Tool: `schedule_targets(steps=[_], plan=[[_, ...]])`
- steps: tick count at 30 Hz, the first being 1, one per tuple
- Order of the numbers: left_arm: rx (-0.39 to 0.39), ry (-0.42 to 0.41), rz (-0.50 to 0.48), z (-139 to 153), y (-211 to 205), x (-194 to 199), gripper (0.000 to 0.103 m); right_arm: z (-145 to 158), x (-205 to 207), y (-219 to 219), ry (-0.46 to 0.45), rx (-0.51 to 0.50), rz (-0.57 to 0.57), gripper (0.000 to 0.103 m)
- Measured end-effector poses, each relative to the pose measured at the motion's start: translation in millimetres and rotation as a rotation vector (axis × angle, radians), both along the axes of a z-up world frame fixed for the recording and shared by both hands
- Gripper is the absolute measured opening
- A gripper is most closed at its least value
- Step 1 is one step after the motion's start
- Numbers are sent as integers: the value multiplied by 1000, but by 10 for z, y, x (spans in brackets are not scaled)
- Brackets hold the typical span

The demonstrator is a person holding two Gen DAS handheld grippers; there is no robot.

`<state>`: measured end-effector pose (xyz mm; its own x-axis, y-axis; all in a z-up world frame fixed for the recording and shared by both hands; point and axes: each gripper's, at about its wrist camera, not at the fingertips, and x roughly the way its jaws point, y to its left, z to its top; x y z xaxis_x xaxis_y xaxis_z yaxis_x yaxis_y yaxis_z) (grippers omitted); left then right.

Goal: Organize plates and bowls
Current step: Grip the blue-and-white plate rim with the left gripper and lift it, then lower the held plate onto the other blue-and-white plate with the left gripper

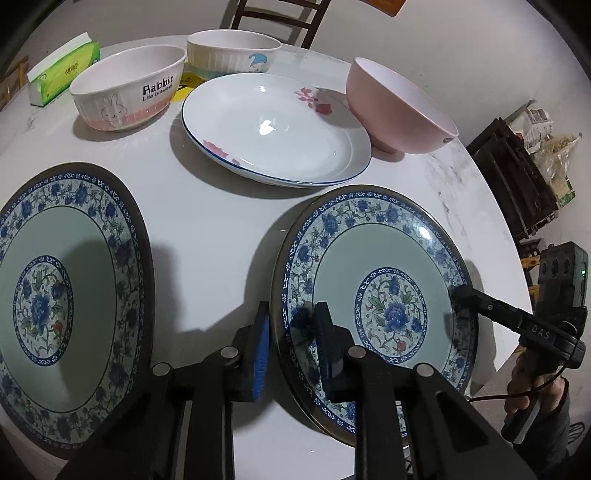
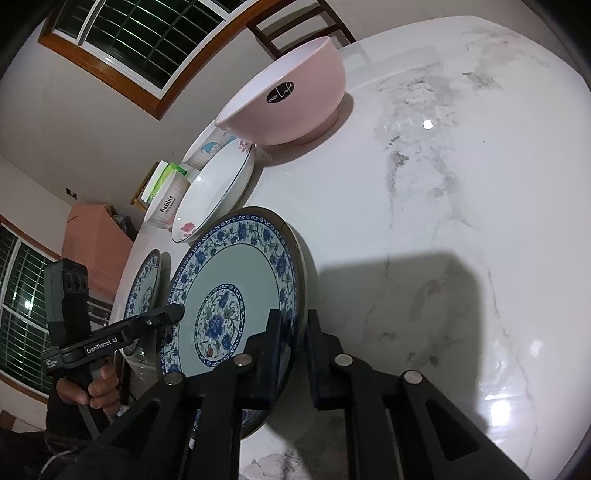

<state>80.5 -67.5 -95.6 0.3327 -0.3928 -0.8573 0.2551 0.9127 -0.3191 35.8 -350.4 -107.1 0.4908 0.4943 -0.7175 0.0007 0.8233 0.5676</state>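
On the white marble-veined tabletop (image 1: 207, 221), at the far left, lies a green and white tissue pack (image 1: 62, 74). Just right of it stands a cream ribbed bowl printed with a rabbit and the word "Rabbit" (image 1: 127, 92), and behind that a second cream ribbed bowl with a blue cartoon figure (image 1: 232, 51). At the near left lies a round blue-and-white floral plate with a pale green centre (image 1: 66, 295), flat on the tabletop.

In the middle, farther back, sits a white shallow plate with a blue rim line and pink flowers (image 1: 273, 129). Near right of it is a second blue-and-white floral plate (image 1: 380, 295), tilted with its right side raised. The left tongs (image 1: 291, 347) straddle its near left rim, one finger outside and one over the plate face, clamped on it or nearly so. The right tongs (image 2: 291, 354) are clamped on the opposite rim, a finger on each face. To the far right of the white plate stands a pink round bowl with a white inside (image 1: 399, 110), upright, beside but not touching it.

A dark wooden chair (image 1: 280, 18) stands beyond the tabletop.
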Motion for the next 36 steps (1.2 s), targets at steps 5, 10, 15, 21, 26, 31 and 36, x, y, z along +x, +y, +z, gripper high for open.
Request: schedule_targets(steps=[5, 10, 15, 21, 26, 31, 36], plan=[[2, 1, 8, 13, 17, -7, 18, 31, -40, 42, 11, -13, -20, 13], [-1, -21, 13, 87, 45, -19, 18, 82, -22, 86, 8, -11, -29, 13], [-5, -32, 35, 151, 135, -33, 18, 141, 21, 186, 2, -16, -23, 13], [-13, -52, 80, 265, 351, -26, 18, 273, 130, 422, -23, -31, 12, 13], [-12, -80, 139, 384, 663, -20, 18, 382, 275, 740, -43, -33, 61, 13], [-7, -99, 205, 478, 1073, -21, 19, 471, 460, 1165, -60, -30, 123, 13], [9, -118, 276, 550, 1507, -31, 19, 463, 630, 1591, -55, -17, 179, 13]])
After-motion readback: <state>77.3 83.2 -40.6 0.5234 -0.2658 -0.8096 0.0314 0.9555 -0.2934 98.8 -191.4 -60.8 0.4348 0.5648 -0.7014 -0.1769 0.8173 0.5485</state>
